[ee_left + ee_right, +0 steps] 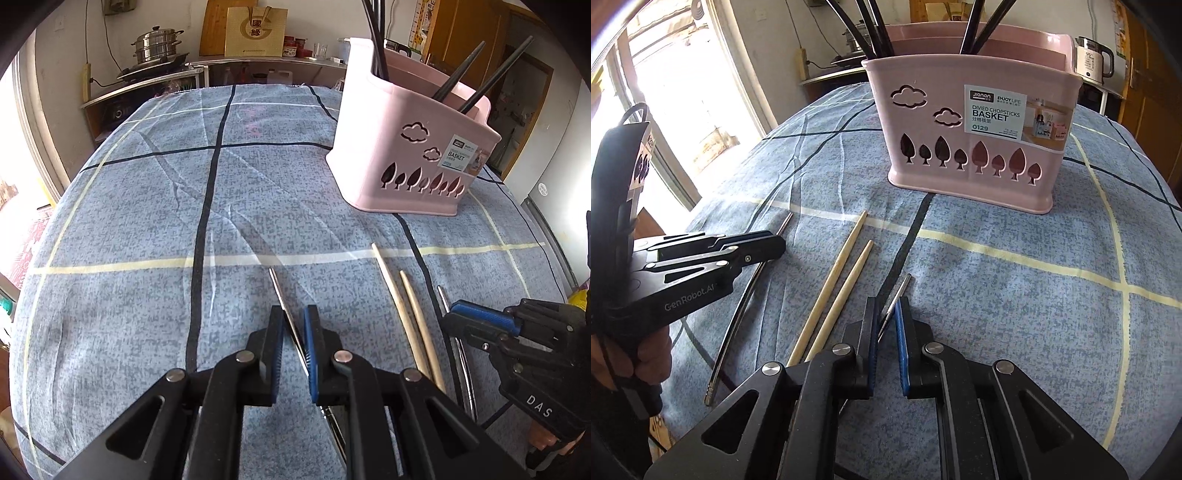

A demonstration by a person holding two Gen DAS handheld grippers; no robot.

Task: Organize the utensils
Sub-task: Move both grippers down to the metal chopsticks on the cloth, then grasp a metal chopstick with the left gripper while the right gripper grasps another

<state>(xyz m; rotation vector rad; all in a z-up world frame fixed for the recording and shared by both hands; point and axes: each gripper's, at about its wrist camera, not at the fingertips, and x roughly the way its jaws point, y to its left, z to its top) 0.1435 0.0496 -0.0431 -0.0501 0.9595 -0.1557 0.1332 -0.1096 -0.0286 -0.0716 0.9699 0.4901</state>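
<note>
A thin metal chopstick [277,284] lies on the blue checked cloth, and my left gripper [293,317] is shut on it near its middle. The right gripper [887,308] is shut on a second metal chopstick [903,286], whose tip pokes out past the pads. Between the two lie two wooden chopsticks [834,288] side by side, untouched. The pink divided basket [971,125] stands upright beyond them with several black chopsticks [875,26] in it. In the right wrist view the left gripper [777,242] shows at the left, over its chopstick [735,325].
The cloth [147,206] covers a rounded table, bare to the left of the basket. Shelves with a steel pot [157,46] and a kettle [1091,61] stand behind. A hand [646,354] holds the left gripper's handle.
</note>
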